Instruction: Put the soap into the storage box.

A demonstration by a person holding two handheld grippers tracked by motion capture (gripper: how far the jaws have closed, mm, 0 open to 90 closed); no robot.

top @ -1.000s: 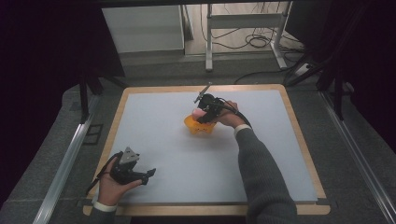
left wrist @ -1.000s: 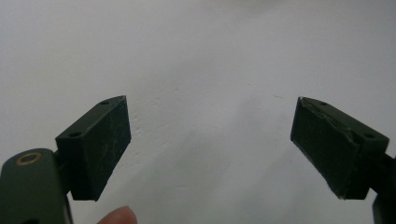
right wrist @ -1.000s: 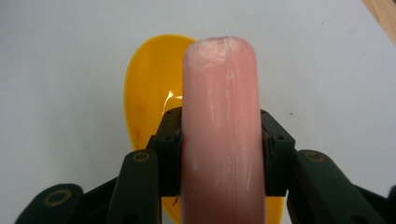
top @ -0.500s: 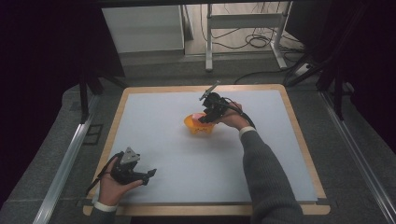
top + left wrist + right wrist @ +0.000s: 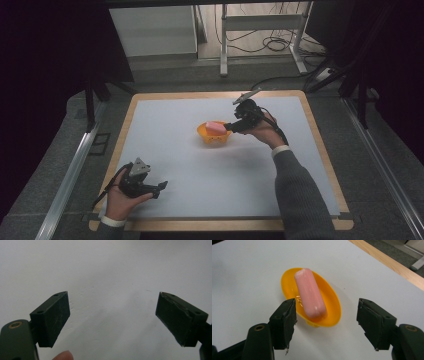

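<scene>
1. Sausage (image 5: 310, 293), pink and smooth, lies lengthwise in a small yellow-orange bowl (image 5: 332, 300) near the middle of the white table (image 5: 190, 165), a little toward the far side; its two ends overhang the bowl's floor and lean on the rim.
2. Handling, as a judgement: it looks like a light toy piece, fairly stiff but glossy, so it may slip or roll between flat pads. Its round ends offer poor purchase.
3. Best hold would be across the middle of its length, pads on the two long sides, coming from above so the bowl's wall stays clear.
4. Bowl looks thin, light plastic; a sideways nudge could slide or tip it, spilling the sausage.
5. Right gripper (image 5: 325, 322) hovers just right of the bowl. Its jaws have just been opening and now stand apart with nothing between them, the sausage lying free beyond their tips.
6. Left gripper (image 5: 112, 317) rests at the near left of the table, jaws wide apart and empty, well apart from the bowl.
</scene>
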